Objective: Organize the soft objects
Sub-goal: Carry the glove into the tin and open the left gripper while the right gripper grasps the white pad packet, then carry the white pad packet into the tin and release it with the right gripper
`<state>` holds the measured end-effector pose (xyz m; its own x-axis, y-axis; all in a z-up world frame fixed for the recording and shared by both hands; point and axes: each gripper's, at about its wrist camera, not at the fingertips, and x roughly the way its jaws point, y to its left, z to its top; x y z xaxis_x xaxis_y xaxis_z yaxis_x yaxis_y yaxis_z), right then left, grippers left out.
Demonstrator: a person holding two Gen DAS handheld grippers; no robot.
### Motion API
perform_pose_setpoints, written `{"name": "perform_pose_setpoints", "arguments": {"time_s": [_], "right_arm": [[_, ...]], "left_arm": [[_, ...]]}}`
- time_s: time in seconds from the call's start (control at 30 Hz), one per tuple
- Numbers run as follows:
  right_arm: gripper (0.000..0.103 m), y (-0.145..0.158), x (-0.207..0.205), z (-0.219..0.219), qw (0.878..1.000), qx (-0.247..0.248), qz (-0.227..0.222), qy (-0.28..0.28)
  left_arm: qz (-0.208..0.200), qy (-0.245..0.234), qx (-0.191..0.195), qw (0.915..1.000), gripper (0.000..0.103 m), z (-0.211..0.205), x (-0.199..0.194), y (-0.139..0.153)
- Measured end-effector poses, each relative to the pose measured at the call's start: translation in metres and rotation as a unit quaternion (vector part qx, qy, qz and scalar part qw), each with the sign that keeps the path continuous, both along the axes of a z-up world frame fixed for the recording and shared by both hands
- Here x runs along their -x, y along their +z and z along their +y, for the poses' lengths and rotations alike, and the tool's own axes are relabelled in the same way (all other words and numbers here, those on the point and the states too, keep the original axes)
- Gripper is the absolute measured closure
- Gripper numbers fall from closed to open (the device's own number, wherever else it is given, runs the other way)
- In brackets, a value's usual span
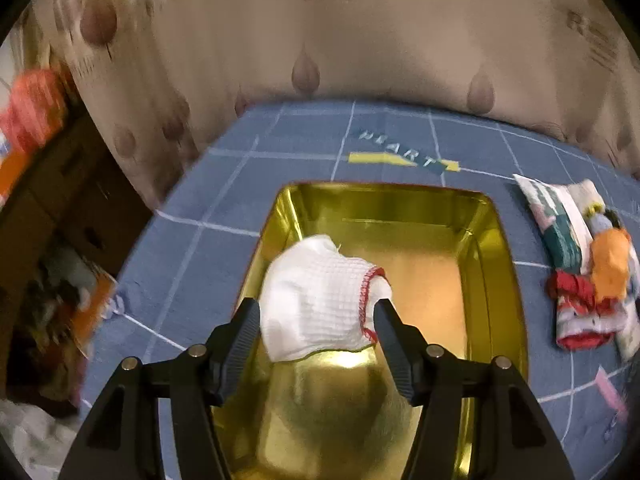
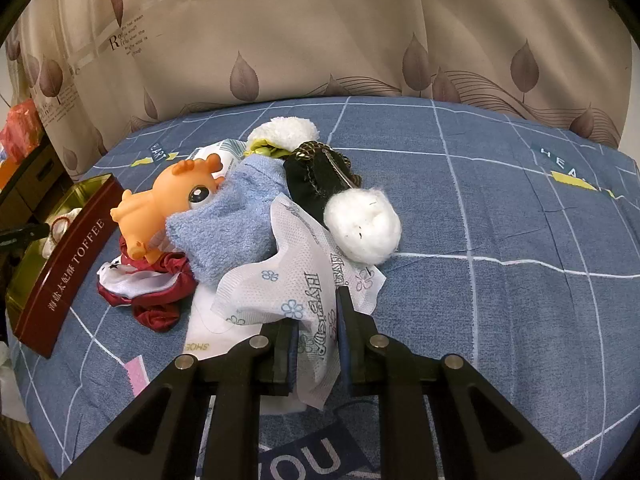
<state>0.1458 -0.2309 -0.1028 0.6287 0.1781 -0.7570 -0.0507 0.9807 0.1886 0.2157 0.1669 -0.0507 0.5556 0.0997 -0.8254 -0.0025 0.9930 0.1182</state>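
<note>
My left gripper [image 1: 316, 312] has its jaws wide apart around a white knit glove with red trim [image 1: 320, 300], which rests over the near left part of a gold tin [image 1: 500, 248]. The tin also shows in the right wrist view [image 2: 60, 256] with a dark red side reading TOFFEE. My right gripper [image 2: 318, 320] is shut on a white floral-print wrapper [image 2: 296, 280]. Beyond it lies a pile: a blue terry sock [image 2: 236, 216], an orange toy animal [image 2: 164, 200], a white cotton ball [image 2: 362, 224], a black cloth piece [image 2: 320, 180], red-and-white fabric [image 2: 148, 284].
The blue checked bedsheet [image 2: 500, 208] covers the surface, with a beige leaf-print curtain [image 2: 320, 32] behind. In the left wrist view the pile of soft items [image 1: 588, 272] lies right of the tin. Boxes and clutter [image 1: 52, 200] stand off the bed's left edge.
</note>
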Motion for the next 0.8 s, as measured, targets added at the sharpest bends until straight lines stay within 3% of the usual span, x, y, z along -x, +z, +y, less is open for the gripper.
{"name": "perform_pose_setpoints", "arguments": {"time_s": [0.17, 0.37, 0.6, 0.8], "right_arm": [[0.088, 0.000, 0.001, -0.001, 1.000, -0.001, 0.000, 0.000], [0.088, 0.000, 0.002, 0.000, 1.000, 0.006, -0.003, 0.000], [0.088, 0.002, 0.002, 0.007, 1.000, 0.028, -0.004, 0.002], [0.088, 0.002, 0.002, 0.012, 0.999, 0.049, -0.004, 0.002]], "left_arm": [[-0.057, -0.016, -0.040, 0.9975, 0.042, -0.017, 0.038, 0.023], [-0.101, 0.005, -0.059, 0.9931, 0.042, -0.018, 0.091, 0.038], [-0.123, 0.060, -0.034, 0.9900, 0.042, 0.010, 0.146, 0.036], [-0.111, 0.078, -0.012, 0.9907, 0.042, 0.034, 0.160, 0.030]]}}
